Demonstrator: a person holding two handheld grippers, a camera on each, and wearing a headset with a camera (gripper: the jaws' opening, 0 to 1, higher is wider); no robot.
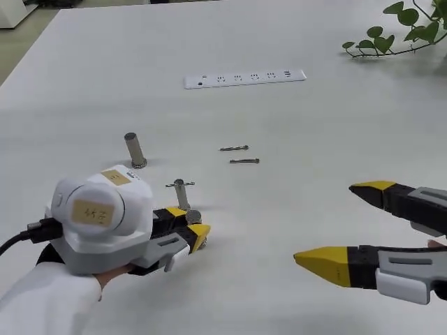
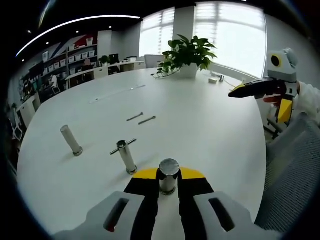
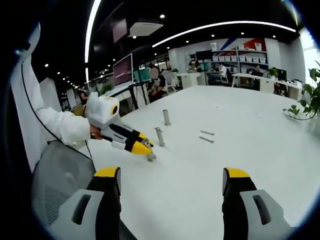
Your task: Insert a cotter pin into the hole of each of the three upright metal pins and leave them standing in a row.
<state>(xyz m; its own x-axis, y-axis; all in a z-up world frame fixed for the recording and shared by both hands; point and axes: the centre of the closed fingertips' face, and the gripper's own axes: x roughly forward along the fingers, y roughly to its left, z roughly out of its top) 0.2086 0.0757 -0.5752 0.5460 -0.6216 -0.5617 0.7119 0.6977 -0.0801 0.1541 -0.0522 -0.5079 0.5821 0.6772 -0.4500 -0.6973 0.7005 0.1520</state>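
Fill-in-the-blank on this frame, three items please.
1. The left gripper is ____ on an upright pin.
2. The right gripper is ____.
3. ____ cotter pins lie loose on the table.
Answers: shut; open; two.

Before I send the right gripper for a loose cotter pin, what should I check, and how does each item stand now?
1. Left gripper shut on the near pin, pin upright: ok.
2. Right gripper open and empty: ok.
3. Farther loose cotter pin and nearer loose cotter pin lie on the table, apart from each other: ok.
4. Middle pin carries its inserted cotter pin: ok.
5. Far pin fitted with a cotter pin: not ok.
6. Near pin's hole turned toward the right gripper: cannot tell.
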